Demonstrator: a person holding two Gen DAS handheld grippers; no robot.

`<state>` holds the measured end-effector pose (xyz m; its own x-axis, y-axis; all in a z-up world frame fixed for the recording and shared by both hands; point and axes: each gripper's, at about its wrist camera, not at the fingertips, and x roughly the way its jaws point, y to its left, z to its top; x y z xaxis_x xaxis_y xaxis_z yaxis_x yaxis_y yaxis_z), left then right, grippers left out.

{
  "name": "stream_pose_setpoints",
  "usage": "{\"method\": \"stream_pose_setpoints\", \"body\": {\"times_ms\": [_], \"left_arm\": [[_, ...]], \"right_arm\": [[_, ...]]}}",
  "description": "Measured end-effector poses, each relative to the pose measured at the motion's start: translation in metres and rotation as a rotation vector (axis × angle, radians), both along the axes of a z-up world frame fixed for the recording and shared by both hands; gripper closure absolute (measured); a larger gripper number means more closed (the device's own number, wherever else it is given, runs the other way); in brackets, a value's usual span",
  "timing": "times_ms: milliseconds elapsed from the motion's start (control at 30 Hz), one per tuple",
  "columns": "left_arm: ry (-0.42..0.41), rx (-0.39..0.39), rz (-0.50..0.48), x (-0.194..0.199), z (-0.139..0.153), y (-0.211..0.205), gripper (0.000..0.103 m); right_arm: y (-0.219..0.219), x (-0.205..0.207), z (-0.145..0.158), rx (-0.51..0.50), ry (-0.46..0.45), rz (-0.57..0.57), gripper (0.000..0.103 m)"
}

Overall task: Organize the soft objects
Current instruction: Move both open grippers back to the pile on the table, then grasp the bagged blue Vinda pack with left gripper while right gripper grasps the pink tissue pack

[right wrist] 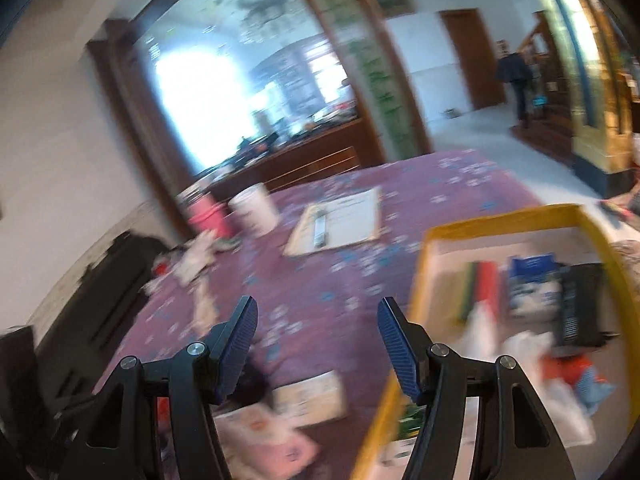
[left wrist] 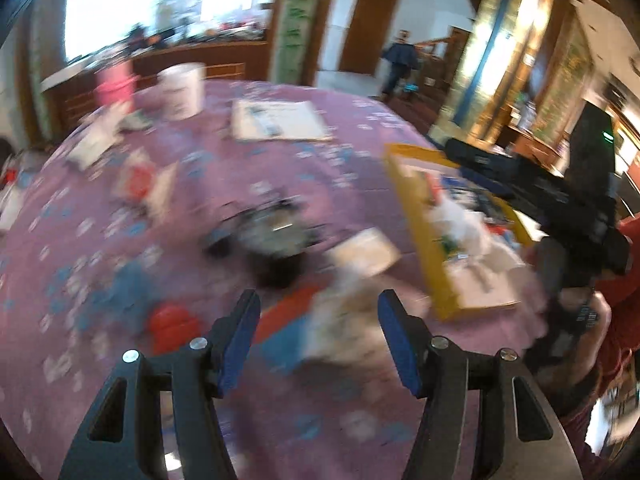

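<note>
Both views are blurred by motion. A yellow tray (left wrist: 416,236) on the purple floral tablecloth (left wrist: 200,184) holds several soft packets; it also shows in the right wrist view (right wrist: 496,220). My left gripper (left wrist: 318,332) is open and empty above a pale crumpled soft object (left wrist: 344,320) near the table's front, with a red and blue packet (left wrist: 288,316) beside it. My right gripper (right wrist: 318,340) is open and empty, hovering over the tray's left rim. It shows in the left wrist view as a black body (left wrist: 560,200) above the tray.
A black bundle (left wrist: 272,240), a flat box (left wrist: 364,252), a paper pad (left wrist: 276,120), a white tub (left wrist: 180,90) and a pink container (left wrist: 114,84) lie on the table. A red object (left wrist: 172,324) sits near the front. A person (left wrist: 400,64) walks in the background.
</note>
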<state>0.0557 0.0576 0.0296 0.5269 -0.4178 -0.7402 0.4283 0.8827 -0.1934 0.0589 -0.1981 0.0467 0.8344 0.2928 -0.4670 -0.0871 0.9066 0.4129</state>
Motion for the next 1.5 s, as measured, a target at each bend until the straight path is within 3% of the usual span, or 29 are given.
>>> {"method": "stream_pose_setpoints", "body": {"times_ms": [200, 400, 600, 667, 700, 800, 933, 1000, 1033, 1067, 1100, 1167, 1500], "left_arm": [[0.091, 0.027, 0.133, 0.008, -0.037, 0.063, 0.042], [0.169, 0.065, 0.091, 0.004, -0.067, 0.061, 0.043], [0.121, 0.145, 0.067, -0.017, -0.078, 0.055, 0.043], [0.104, 0.167, 0.075, -0.024, -0.077, 0.055, 0.057], [0.092, 0.189, 0.076, -0.028, -0.078, 0.055, 0.057], [0.083, 0.184, 0.085, -0.034, -0.077, 0.061, 0.058], [0.093, 0.148, 0.113, -0.032, -0.076, 0.077, 0.058], [0.103, 0.128, 0.116, -0.03, -0.075, 0.081, 0.058], [0.104, 0.124, 0.117, -0.029, -0.075, 0.081, 0.058], [0.103, 0.124, 0.119, -0.028, -0.075, 0.082, 0.058], [0.101, 0.123, 0.123, -0.028, -0.074, 0.082, 0.058], [0.094, 0.119, 0.131, -0.026, -0.072, 0.081, 0.058], [-0.009, 0.059, 0.09, -0.026, -0.027, 0.057, 0.058]], "right_arm": [[0.039, 0.003, -0.006, -0.071, 0.014, 0.092, 0.036], [0.053, 0.004, -0.012, -0.105, 0.02, 0.132, 0.036], [0.066, 0.005, -0.016, -0.129, 0.039, 0.219, 0.035], [0.073, 0.005, -0.019, -0.148, 0.063, 0.285, 0.024], [0.078, 0.004, -0.022, -0.154, 0.085, 0.34, 0.022], [0.089, 0.005, -0.036, -0.172, 0.156, 0.473, 0.021], [0.09, 0.009, -0.053, -0.257, 0.239, 0.445, 0.021], [0.093, 0.014, -0.066, -0.303, 0.293, 0.434, 0.026], [0.092, 0.017, -0.071, -0.308, 0.319, 0.416, 0.045], [0.091, 0.021, -0.076, -0.29, 0.347, 0.407, 0.058], [0.088, 0.021, -0.076, -0.281, 0.346, 0.397, 0.061], [0.081, 0.021, -0.07, -0.259, 0.327, 0.36, 0.079], [0.06, 0.006, -0.028, -0.019, 0.088, 0.34, 0.079]]}}
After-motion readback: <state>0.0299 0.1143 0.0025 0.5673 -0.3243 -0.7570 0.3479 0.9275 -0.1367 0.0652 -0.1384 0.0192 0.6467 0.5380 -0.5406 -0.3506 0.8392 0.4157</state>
